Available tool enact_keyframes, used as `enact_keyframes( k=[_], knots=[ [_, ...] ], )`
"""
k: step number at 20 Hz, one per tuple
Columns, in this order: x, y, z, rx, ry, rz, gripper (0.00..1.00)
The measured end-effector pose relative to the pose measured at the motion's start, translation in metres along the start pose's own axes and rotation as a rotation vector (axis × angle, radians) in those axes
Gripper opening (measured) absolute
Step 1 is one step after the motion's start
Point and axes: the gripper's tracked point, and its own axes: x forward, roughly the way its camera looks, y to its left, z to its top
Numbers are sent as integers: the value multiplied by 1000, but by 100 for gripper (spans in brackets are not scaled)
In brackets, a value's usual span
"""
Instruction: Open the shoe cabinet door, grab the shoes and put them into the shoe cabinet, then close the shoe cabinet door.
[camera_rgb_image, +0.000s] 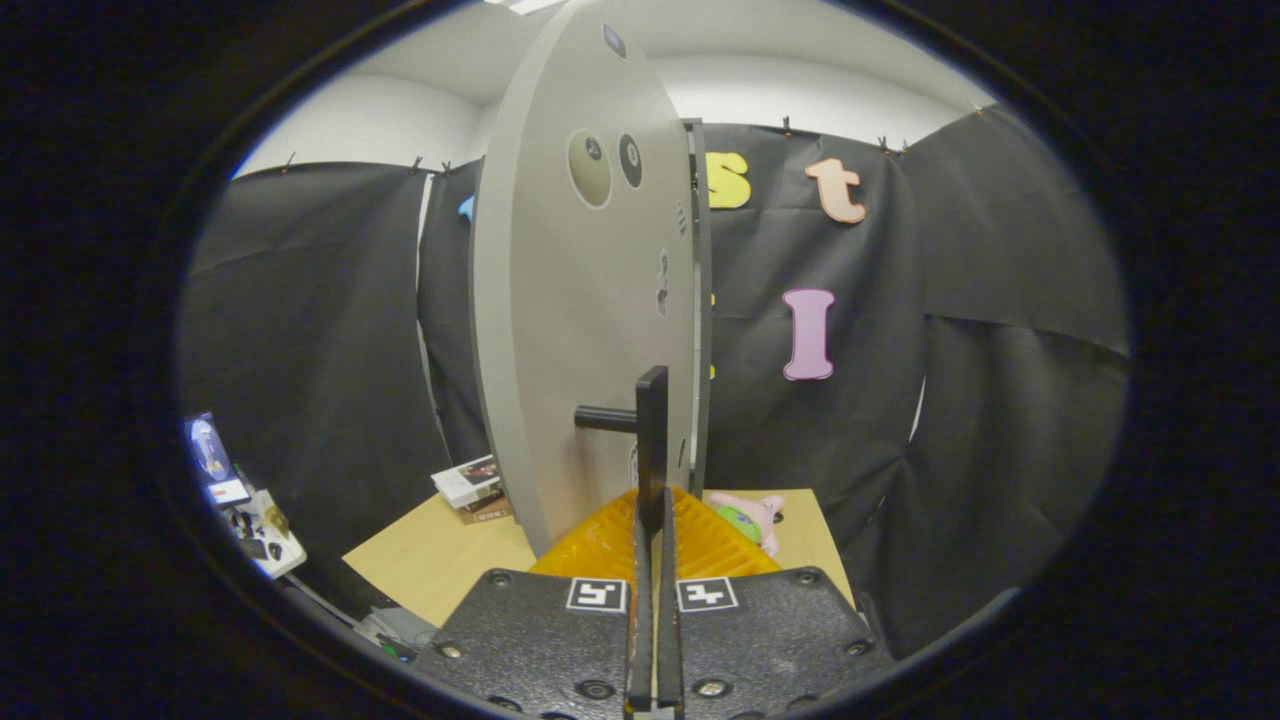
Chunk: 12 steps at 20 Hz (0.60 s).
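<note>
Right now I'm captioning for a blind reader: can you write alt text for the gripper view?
The fingers are shut on the black handle of a grey cabinet door, seen edge-on. Beyond them, a pink plush toy lies on a wooden table.

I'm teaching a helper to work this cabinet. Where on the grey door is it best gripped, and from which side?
Grip the black bar handle that stands off the grey cabinet door on a short post. Come at it head-on along its upright bar, one finger on each flat side. The gripper is already closed on the bar's lower end this way.
</note>
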Motion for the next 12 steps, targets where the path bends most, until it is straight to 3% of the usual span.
enact_keyframes(
  k=[5, 12],
  knots=[
    [1, -26, -2, 10, -23, -14, 5],
    [-1, -43, -2, 48, -52, 43, 5]
  ],
)
